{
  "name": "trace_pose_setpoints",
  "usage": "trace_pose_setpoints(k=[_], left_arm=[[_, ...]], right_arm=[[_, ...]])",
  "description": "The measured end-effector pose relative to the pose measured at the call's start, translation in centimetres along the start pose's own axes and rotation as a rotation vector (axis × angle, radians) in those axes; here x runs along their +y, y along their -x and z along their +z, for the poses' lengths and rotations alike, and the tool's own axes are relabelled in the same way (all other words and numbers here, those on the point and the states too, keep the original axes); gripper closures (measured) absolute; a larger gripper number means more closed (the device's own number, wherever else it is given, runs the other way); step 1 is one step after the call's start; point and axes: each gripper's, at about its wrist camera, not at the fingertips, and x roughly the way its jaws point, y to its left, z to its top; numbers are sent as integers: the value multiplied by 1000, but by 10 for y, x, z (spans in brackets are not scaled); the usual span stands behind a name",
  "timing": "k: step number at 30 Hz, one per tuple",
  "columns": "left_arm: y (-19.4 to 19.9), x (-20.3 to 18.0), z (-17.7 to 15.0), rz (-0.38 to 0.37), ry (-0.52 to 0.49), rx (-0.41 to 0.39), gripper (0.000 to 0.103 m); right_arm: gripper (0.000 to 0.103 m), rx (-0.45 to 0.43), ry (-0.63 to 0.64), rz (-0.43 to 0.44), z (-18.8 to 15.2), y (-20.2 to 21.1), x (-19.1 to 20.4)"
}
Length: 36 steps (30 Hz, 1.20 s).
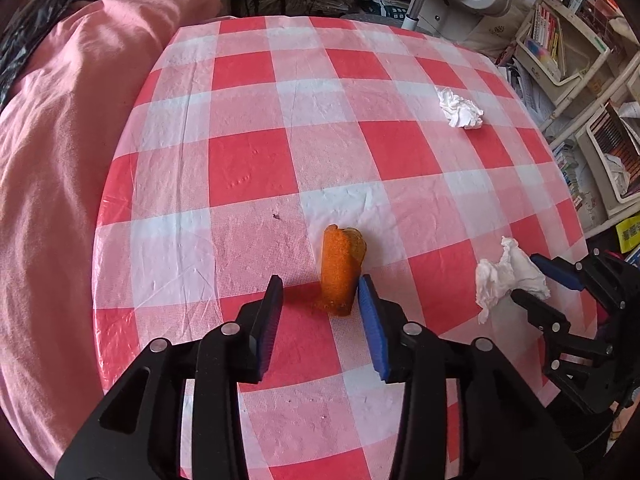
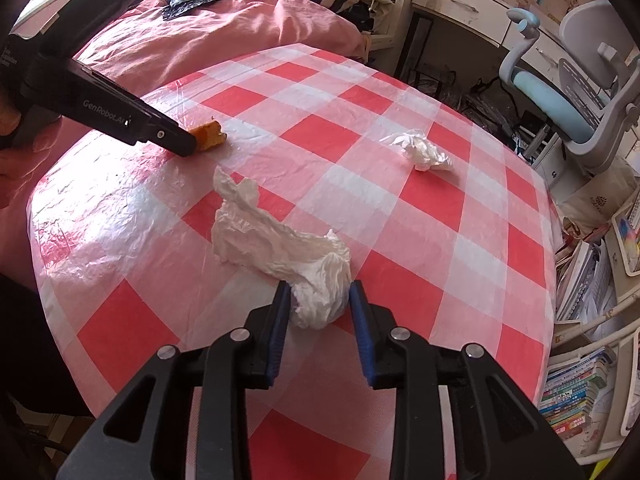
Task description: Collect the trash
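Three pieces of trash lie on the table with the red-and-white checked plastic cloth point(image 1: 248, 168): an orange, rough-skinned peel curl point(image 1: 340, 272), a long crumpled white tissue point(image 2: 276, 248) and a smaller balled white tissue point(image 1: 460, 109).

My left gripper point(image 1: 320, 300) has its jaws set wide, and the peel curl stands between the blue pads, close against the right-hand pad point(image 1: 370, 320) with a clear gap to the other one. I cannot tell whether that pad actually touches it. From my right wrist view the same tongs point(image 2: 188, 142) reach in from the table's left edge, and their black tip hides part of the peel point(image 2: 210, 134), which sits near that edge.

My right gripper point(image 2: 320, 300) is also spread, with the thick end of the long tissue sitting between its pads; the tissue bulges toward both, but I cannot tell if either one presses it. Its thin end trails away toward the peel. In the left wrist view this tissue point(image 1: 508, 276) lies near the table's right edge, in front of the right tongs point(image 1: 532, 280).

The balled tissue point(image 2: 426, 150) rests apart from both, toward the far right side of the table.

A pink quilt point(image 1: 68, 120) runs along the table's left edge, and a grey office chair point(image 2: 568, 92) stands past the far side.
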Motion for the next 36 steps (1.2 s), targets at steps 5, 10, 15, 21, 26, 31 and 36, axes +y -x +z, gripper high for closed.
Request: trace_pose_setpoints(k=[5,10,15,21,26,31,36], left_arm=[[2,-8,1,25,-32,-20,66],[6,-15,1,41,-58,-35,84],[16,-24,0,101,-106,-69,85],[19,-27,1,173,-144,-84,88],[22,-30,1,189,-165,-93,88],[21,-30,1,188,-169,-90,88],[23,-30,1,161,-167,-90,95]], right_arm=[[72,-1,-2,2,1,-1,2],[75,-1,1,7,2,-1,5],[78,-27,-12,-22,3,4,1],[78,-37,-20,-58,6,3,1],[78,-35,-5,-67,9,-1,7],[78,-27,7,-71,8,-3,10],[78,-21,12,-72,8,-3,10]])
